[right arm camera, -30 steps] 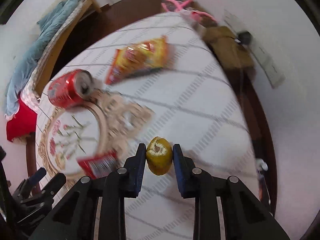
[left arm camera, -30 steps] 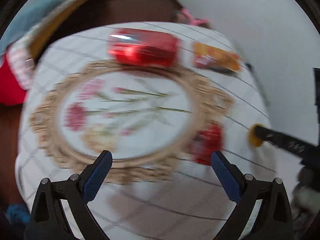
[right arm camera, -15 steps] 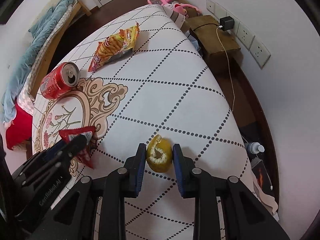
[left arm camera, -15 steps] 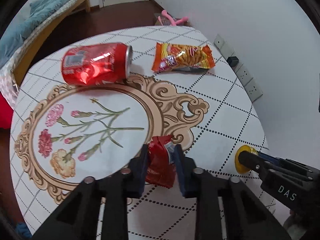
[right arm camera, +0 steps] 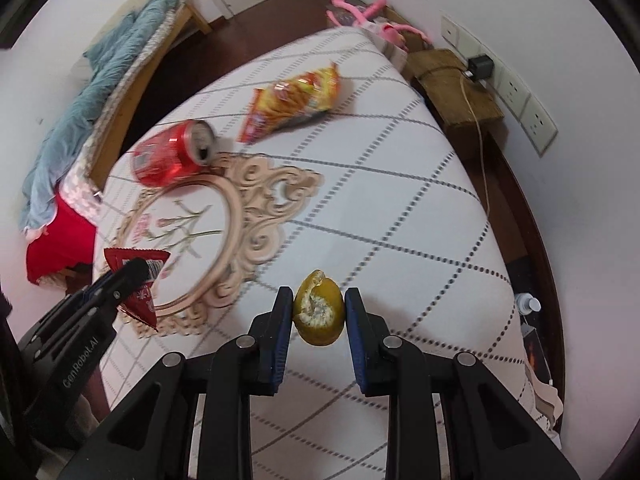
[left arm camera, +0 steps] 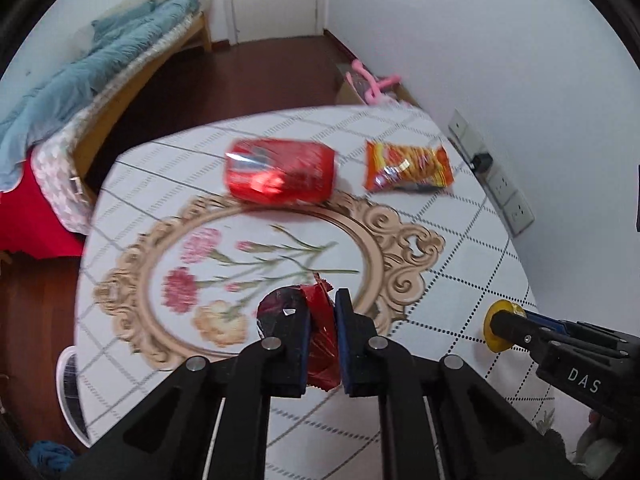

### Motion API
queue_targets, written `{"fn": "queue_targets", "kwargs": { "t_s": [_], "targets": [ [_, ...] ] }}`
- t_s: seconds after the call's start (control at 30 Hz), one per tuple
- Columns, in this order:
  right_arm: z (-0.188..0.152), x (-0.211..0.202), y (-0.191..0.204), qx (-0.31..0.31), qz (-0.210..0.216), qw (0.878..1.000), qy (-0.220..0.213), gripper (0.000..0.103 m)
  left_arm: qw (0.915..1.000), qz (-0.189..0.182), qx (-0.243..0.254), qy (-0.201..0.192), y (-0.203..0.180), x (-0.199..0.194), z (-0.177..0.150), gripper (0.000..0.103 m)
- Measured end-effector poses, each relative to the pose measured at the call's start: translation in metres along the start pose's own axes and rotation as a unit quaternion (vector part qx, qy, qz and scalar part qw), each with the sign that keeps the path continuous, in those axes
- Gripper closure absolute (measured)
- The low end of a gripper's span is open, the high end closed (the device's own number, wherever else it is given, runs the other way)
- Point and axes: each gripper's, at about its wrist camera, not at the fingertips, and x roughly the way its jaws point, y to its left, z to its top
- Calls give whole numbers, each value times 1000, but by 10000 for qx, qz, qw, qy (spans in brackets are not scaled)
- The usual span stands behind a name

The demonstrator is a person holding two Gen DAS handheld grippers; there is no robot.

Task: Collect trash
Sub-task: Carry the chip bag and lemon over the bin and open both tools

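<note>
My left gripper (left arm camera: 320,316) is shut on a small red wrapper (left arm camera: 322,332) and holds it above the table's floral print; the wrapper also shows in the right wrist view (right arm camera: 138,280). My right gripper (right arm camera: 316,308) is shut on a yellow fruit peel (right arm camera: 318,312), held above the table; the peel also shows in the left wrist view (left arm camera: 500,330). A crushed red soda can (left arm camera: 280,176) lies on its side at the far edge of the floral ring, also in the right wrist view (right arm camera: 172,152). An orange snack bag (left arm camera: 408,166) lies to its right, also in the right wrist view (right arm camera: 294,98).
The table (right arm camera: 380,184) has a white cloth with a dotted diamond pattern. A bed with a blue blanket (left arm camera: 80,80) stands far left. Wall sockets with a plugged charger (right arm camera: 480,66) and a wooden stool (right arm camera: 456,88) are at the right. A bottle (right arm camera: 528,304) stands on the floor.
My left gripper closed on the red wrapper and lifted it off the table. My right gripper kept hold of the peel and rose slightly.
</note>
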Motion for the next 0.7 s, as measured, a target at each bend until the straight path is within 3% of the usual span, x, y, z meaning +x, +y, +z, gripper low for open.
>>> {"fn": "queue_targets", "kwargs": {
  "t_s": [0.2,0.4,0.7],
  "targets": [
    [-4,-31,41,-336,284,9989,-185,75,9986,140,-317,-405,50,-57,-1,95],
    [-9,-60,116,-850,714,9932,-365,75,9939,446,-618,-793,121,-114,-8,95],
    [-41,-58,286,-1983,1528,9680,-188,75,9766,1289,-1339,-1083,256,-178,-49,95]
  ]
}}
